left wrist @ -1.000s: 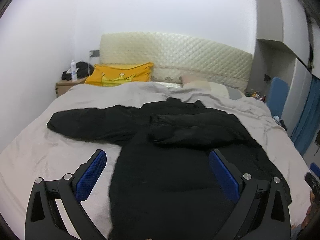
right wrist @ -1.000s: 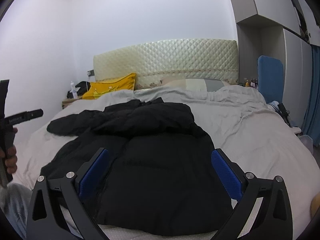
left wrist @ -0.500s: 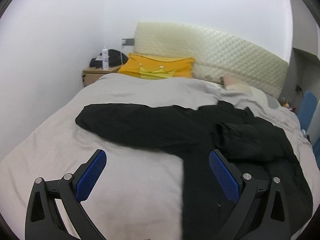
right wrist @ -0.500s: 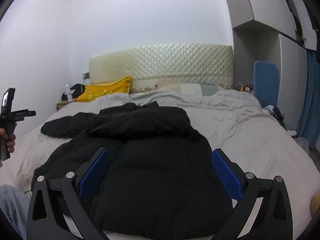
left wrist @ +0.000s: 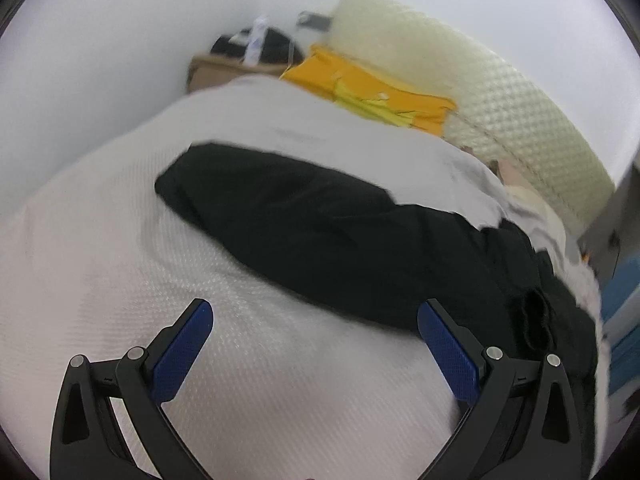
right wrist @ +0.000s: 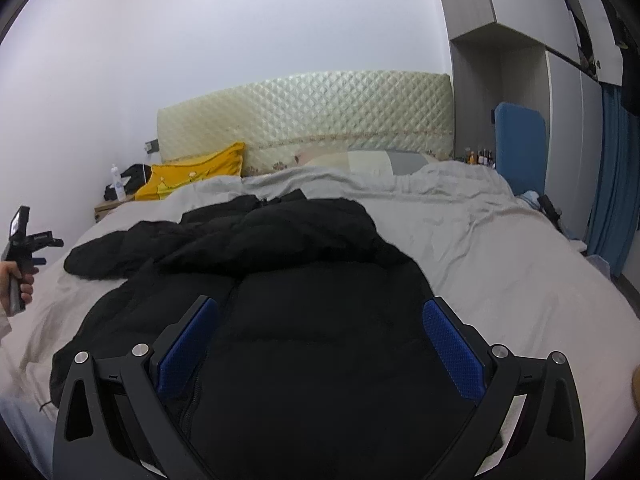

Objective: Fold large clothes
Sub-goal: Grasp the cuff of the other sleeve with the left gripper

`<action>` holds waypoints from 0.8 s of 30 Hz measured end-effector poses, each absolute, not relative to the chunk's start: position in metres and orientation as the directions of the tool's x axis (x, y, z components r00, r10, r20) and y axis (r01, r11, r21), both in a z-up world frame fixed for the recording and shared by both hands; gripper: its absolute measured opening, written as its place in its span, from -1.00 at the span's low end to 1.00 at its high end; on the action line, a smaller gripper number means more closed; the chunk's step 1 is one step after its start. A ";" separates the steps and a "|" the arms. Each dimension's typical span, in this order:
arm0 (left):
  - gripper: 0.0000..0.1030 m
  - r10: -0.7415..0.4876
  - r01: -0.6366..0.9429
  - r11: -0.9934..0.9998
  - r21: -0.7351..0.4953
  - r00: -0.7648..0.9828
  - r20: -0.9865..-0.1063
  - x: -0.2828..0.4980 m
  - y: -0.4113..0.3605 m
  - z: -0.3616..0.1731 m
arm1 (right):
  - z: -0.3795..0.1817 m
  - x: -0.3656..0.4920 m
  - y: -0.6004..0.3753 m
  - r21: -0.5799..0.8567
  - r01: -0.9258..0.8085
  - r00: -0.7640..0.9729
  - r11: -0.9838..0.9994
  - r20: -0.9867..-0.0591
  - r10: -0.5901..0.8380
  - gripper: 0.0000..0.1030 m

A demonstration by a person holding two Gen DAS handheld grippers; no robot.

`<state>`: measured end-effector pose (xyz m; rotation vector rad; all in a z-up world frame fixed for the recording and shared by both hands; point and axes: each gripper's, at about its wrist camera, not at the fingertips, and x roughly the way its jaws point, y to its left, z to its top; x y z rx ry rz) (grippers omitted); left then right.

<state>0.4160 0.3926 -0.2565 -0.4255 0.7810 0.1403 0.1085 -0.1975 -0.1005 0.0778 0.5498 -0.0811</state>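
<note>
**Black jacket spread on bed, both grippers wide & empty**

Black puffer jacket point(right wrist: 304, 304) lies flat on the bed point(right wrist: 500, 264), on a light grey cover; body toward the foot, collar toward the headboard point(right wrist: 308, 120). One sleeve point(left wrist: 304, 232) stretches out sideways across the cover toward the wall side; in the right wrist view the other looks folded in over the chest, tho hard to be sure w/ black on black.

L gripper point(left wrist: 316, 344): jaws wide apart, nothing btwn them. It hangs over bare cover just beside the outstretched sleeve; the R blue pad sits at the sleeve's near edge in the left wrist view, contact can't be told. View is tilted & blurred. From the right wrist cam the same gripper shows far left, in the person's hand point(right wrist: 16, 280), off the bed's side.

R gripper point(right wrist: 320, 336): jaws wide too, empty, over the jacket's lower body near the zip line; touching or not, can't tell.

Bkgd: yellow pillow point(right wrist: 192, 176) against the headboard, nightstand point(left wrist: 224, 70) w/ a white bottle point(right wrist: 117, 184) & dark items, blue chair back point(right wrist: 520, 148) by the wardrobe point(right wrist: 560, 80).
</note>
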 end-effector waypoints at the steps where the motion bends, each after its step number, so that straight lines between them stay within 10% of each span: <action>1: 0.99 -0.059 -0.294 0.882 -0.369 0.707 -0.705 0.423 0.409 -0.269 | -0.103 0.111 -0.196 0.049 0.102 0.845 0.994 -0.531 -0.060 1.00; 10: 0.96 -0.205 -0.377 0.588 -0.715 0.787 -0.582 0.462 0.501 -0.352 | -0.116 0.129 -0.197 0.102 0.243 0.793 0.965 -0.594 -0.137 1.00; 24: 0.88 -0.205 -0.315 0.514 -0.798 0.858 -0.471 0.544 0.549 -0.389 | -0.138 0.159 -0.187 0.075 0.279 0.732 0.957 -0.662 -0.162 1.00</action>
